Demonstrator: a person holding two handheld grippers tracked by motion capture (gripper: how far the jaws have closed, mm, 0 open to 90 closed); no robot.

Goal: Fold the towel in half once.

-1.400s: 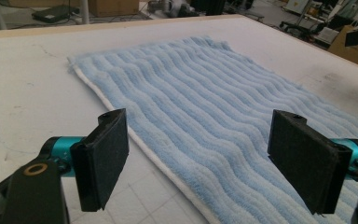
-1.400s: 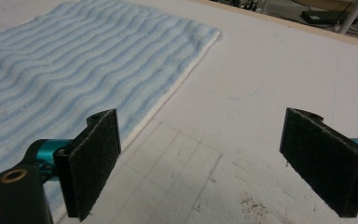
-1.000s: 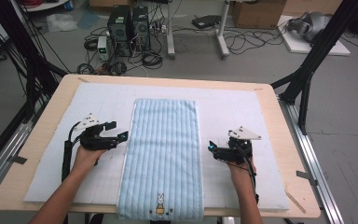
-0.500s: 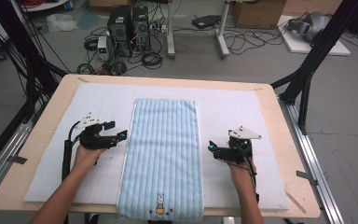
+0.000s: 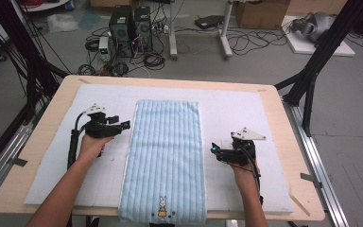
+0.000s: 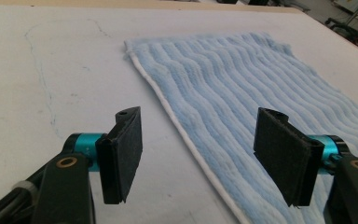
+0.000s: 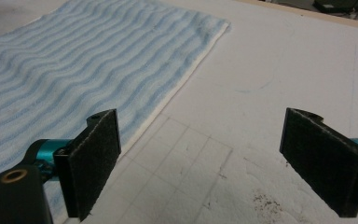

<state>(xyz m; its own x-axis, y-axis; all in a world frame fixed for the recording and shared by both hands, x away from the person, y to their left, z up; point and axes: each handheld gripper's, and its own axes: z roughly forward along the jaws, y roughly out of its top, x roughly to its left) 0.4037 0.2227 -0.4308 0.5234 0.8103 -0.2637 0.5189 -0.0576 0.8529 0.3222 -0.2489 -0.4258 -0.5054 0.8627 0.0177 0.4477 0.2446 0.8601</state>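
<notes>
Where the white mat (image 5: 246, 113) covers the wooden counter (image 5: 290, 142), a light blue towel (image 5: 165, 161) lies flat, long axis running away from the person, its near end hanging just over the counter's front edge. Fabric: wavy ribbed stripes, white trim along the long edges, small rabbit motif (image 5: 162, 208) near the front hem. No wrinkles of note. Left tool (image 5: 123, 125) sits just beside the towel's left edge, jaws spread wide, holding nothing; in the left gripper view the white trim runs between its pads. Right tool (image 5: 213, 150) sits just off the right edge, jaws also wide, empty.
</notes>
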